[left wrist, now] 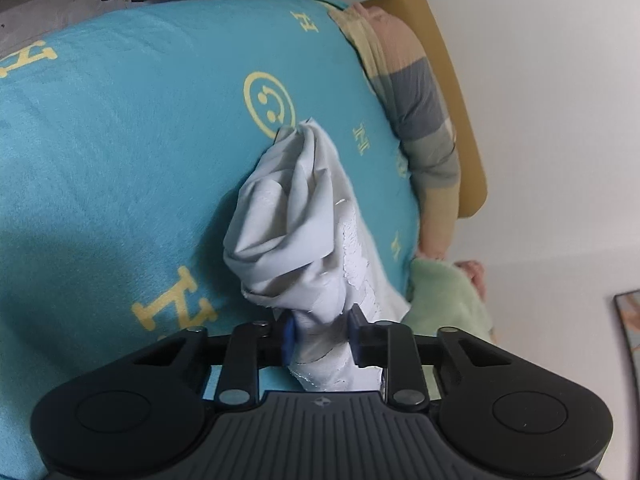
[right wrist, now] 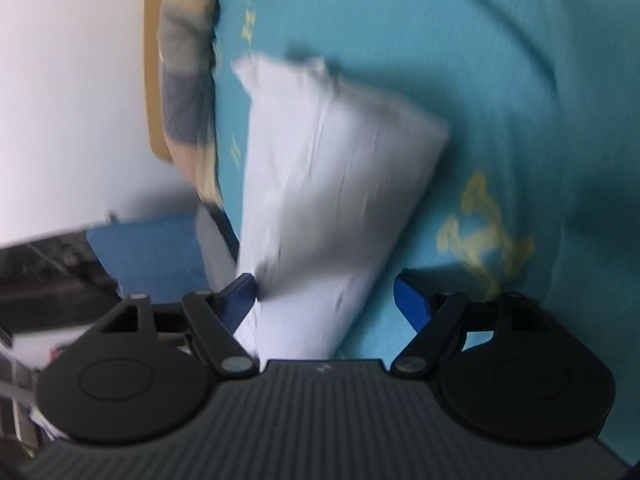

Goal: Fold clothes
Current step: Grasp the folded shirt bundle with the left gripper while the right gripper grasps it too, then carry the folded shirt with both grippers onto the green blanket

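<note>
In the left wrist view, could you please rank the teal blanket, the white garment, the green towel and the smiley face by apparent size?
1. Teal blanket
2. White garment, nearest the camera, so flattered
3. Green towel, partly hidden
4. Smiley face

You are working in a home bedroom. A bed is spread with a teal blanket [left wrist: 120,152] printed with yellow letters and a smiley face. A striped pillow [left wrist: 416,92] lies at its edge against a tan padded headboard [left wrist: 452,80], beside a plain white wall [left wrist: 540,120]. A green fleece item [left wrist: 444,300] lies nearby.
</note>
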`<action>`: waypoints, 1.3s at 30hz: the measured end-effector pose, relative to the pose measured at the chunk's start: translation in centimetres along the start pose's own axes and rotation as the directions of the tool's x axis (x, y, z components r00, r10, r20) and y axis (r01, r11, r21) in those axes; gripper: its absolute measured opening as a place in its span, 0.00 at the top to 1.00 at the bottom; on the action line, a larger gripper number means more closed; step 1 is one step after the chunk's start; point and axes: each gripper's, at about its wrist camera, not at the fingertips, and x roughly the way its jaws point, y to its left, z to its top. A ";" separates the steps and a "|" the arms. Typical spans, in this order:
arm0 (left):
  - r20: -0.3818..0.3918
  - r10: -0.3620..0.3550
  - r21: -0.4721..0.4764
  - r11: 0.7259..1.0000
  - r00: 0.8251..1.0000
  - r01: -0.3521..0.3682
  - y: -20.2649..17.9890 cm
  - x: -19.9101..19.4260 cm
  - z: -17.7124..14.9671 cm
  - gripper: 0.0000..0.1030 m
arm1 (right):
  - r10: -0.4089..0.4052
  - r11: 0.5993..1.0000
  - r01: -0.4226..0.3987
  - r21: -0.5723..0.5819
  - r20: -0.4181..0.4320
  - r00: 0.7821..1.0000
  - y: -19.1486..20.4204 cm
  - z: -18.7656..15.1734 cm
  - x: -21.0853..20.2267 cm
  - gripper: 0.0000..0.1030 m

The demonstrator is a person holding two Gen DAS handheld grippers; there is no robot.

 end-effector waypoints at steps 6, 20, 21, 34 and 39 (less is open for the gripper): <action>-0.011 0.001 -0.040 0.999 1.000 -0.002 0.3 -0.1 0.4 0.76 | -0.027 0.998 0.033 -0.061 0.105 0.994 0.6 1.0 -1.0 0.65; -0.188 -0.086 -0.078 0.994 0.978 0.072 1.1 2.6 -1.6 0.21 | 0.052 0.971 -0.017 -0.239 0.140 0.989 3.2 -1.4 -4.3 0.79; -0.196 -0.089 -0.082 0.994 0.977 0.074 1.2 3.0 -1.8 0.21 | 0.059 0.969 -0.022 -0.247 0.143 0.988 3.4 -1.5 -4.5 0.79; -0.056 -0.088 -0.239 0.968 0.995 0.073 3.7 2.5 -0.7 0.54 | 0.080 0.967 -0.021 -0.255 0.222 0.972 3.8 -1.8 -7.4 0.81; -0.056 -0.101 -0.140 0.986 0.993 0.093 -0.8 0.9 -0.7 0.68 | 0.107 0.965 -0.039 -0.259 0.255 0.961 4.5 -2.2 -9.5 0.81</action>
